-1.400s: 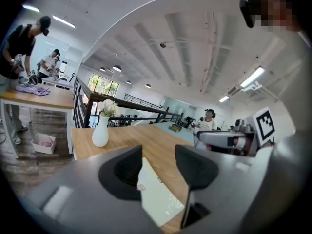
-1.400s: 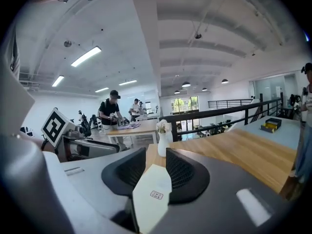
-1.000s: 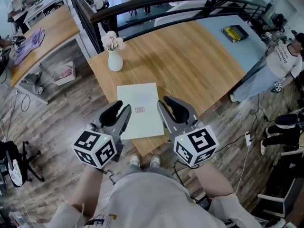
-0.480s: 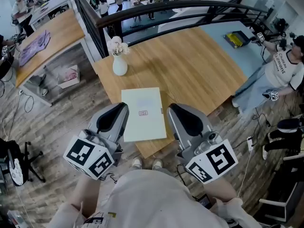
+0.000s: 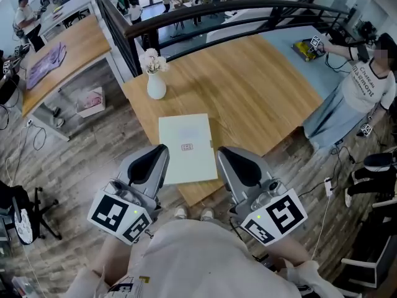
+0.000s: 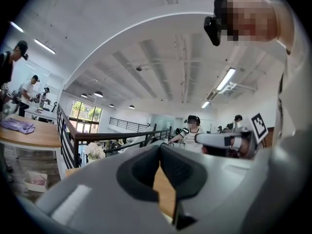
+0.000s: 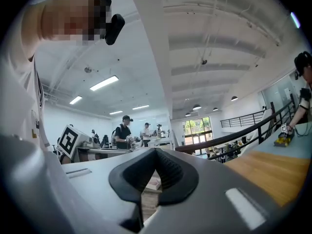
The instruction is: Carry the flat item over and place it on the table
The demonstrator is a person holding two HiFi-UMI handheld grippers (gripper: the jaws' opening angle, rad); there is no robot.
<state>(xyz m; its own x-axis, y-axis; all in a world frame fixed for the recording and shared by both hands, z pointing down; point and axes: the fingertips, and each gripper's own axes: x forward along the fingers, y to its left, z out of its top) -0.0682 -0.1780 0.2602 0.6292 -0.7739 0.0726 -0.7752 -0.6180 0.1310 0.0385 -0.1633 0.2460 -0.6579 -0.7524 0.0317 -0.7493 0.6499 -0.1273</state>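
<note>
One wooden table (image 5: 260, 85) carries the flat item (image 5: 186, 148), lying flat right by the near edge. Its near-left corner is hidden behind the left gripper (image 5: 155, 157), so any overhang there could let a nudge tip it off. Left and right gripper (image 5: 228, 160) just closed their fingers fully on nothing, clear of the item; a careless swing is the likely cause.

The person holds the left gripper (image 5: 156, 153) and the right gripper (image 5: 226, 155) out level in front of the torso, side by side and apart. Each pair of jaws has just been closing and now meets at the tips, with nothing between them.
</note>
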